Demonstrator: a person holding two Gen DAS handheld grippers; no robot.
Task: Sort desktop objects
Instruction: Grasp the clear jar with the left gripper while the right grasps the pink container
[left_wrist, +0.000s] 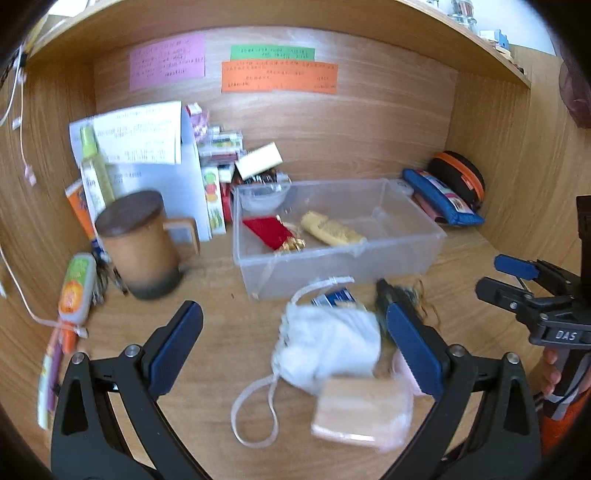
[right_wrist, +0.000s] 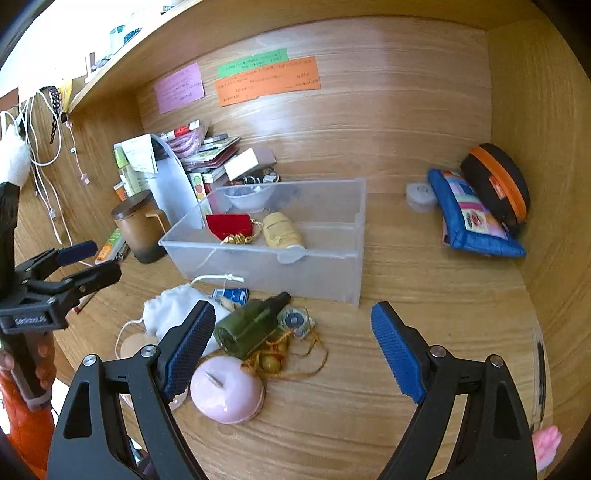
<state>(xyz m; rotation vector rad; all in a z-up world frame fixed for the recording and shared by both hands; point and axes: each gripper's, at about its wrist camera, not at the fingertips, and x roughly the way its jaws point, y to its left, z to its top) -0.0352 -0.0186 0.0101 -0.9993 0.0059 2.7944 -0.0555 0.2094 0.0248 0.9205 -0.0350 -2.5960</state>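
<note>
Left tool (left_wrist: 295, 332) wide open, holding nothing, ribbed blue pads either side of a soft white drawstring pouch (left_wrist: 328, 347) on the wood-grain tabletop (left_wrist: 207, 295). Right tool (right_wrist: 293, 332) also wide open, empty; its left pad sits just beside a glossy pink dome (right_wrist: 227, 395) and a dark green glass bottle (right_wrist: 251, 325) lying on its side, with tangled gold cord (right_wrist: 295, 354) next to it. Beyond, a clear plastic bin (right_wrist: 295, 273) holds a red velvet pouch (right_wrist: 229, 225) and a yellow tube (right_wrist: 282, 230). Brown lidded mug (left_wrist: 140, 243) left of bin. Blue pencil case (right_wrist: 476, 225) far right. Coloured notes (right_wrist: 267, 79) on back wall, writing unreadable.
</note>
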